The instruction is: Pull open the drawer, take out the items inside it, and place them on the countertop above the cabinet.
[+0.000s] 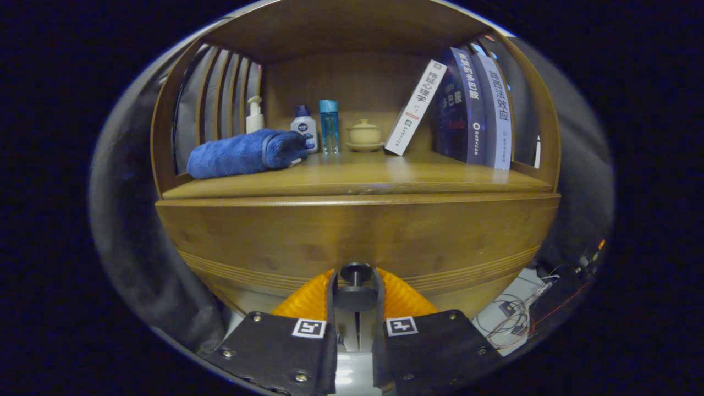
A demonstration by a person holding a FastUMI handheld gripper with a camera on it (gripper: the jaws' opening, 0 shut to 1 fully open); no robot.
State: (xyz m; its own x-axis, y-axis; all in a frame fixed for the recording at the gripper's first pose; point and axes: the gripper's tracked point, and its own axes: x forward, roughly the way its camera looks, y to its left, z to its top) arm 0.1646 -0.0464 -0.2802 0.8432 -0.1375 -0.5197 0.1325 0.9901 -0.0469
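Observation:
A wooden cabinet fills the view, its drawer front [357, 236] facing me and closed flush. A small dark round knob [356, 272] sticks out of the drawer's lower middle. My gripper [356, 286] is right at it: the two orange ribbed fingers [308, 300] close in on either side of the knob's stem and both press on it. Above the drawer lies the wooden countertop [374, 176], a shelf recess with a back wall. The inside of the drawer is hidden.
On the countertop sit a rolled blue towel [245, 153], a white pump bottle [254, 115], a white bottle with a blue cap [304, 127], a clear blue bottle [329, 125], a small lidded cup [364, 135] and several books [473, 107] at the right. Loose wires [522, 313] lie on the floor lower right.

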